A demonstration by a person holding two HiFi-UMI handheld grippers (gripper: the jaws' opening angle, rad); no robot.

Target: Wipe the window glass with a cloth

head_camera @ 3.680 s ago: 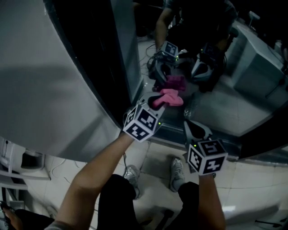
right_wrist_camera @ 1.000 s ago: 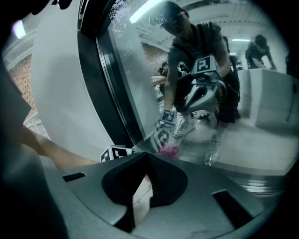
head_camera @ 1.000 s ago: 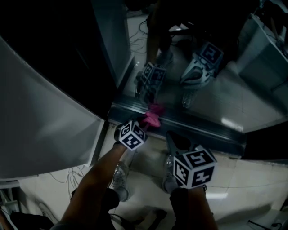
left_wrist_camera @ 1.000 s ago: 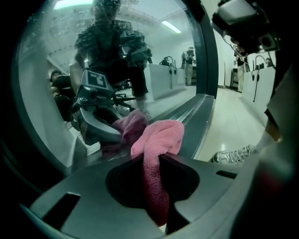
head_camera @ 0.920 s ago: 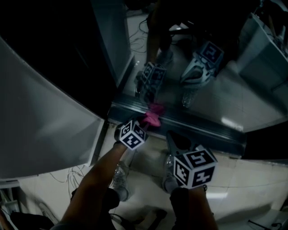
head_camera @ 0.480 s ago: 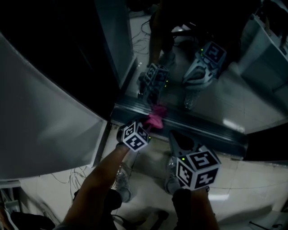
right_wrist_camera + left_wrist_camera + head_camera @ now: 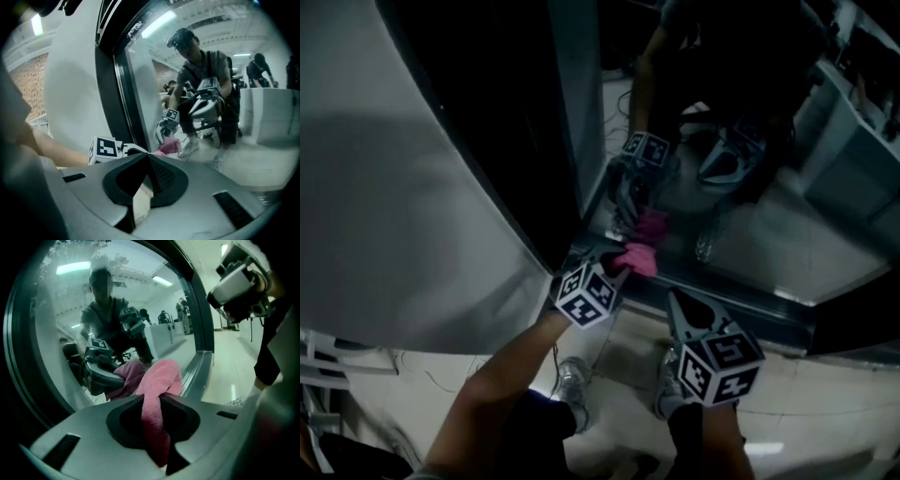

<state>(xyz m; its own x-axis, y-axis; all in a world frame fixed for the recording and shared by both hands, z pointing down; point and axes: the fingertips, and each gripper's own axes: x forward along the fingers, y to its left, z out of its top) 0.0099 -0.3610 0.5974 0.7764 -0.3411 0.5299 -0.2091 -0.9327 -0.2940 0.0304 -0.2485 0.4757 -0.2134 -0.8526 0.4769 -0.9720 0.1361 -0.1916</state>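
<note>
The window glass is dark and mirrors the person and both grippers. A pink cloth is pressed on the pane low down, near its left corner, just above the bottom frame. My left gripper is shut on that cloth; in the left gripper view the cloth runs between the jaws and bulges out against the glass. My right gripper hangs to the right, a little short of the pane, shut with nothing in it. From the right gripper view the cloth shows past the left cube.
A dark upright window frame and a pale wall panel stand left of the glass. The person's shoes are on the tiled floor directly below the grippers. Cables lie on the floor at lower left.
The cloth went from mid-pane down to the bottom frame; over the last second the left gripper has lifted it slightly up the glass. The right gripper has stayed beside it, shut.
</note>
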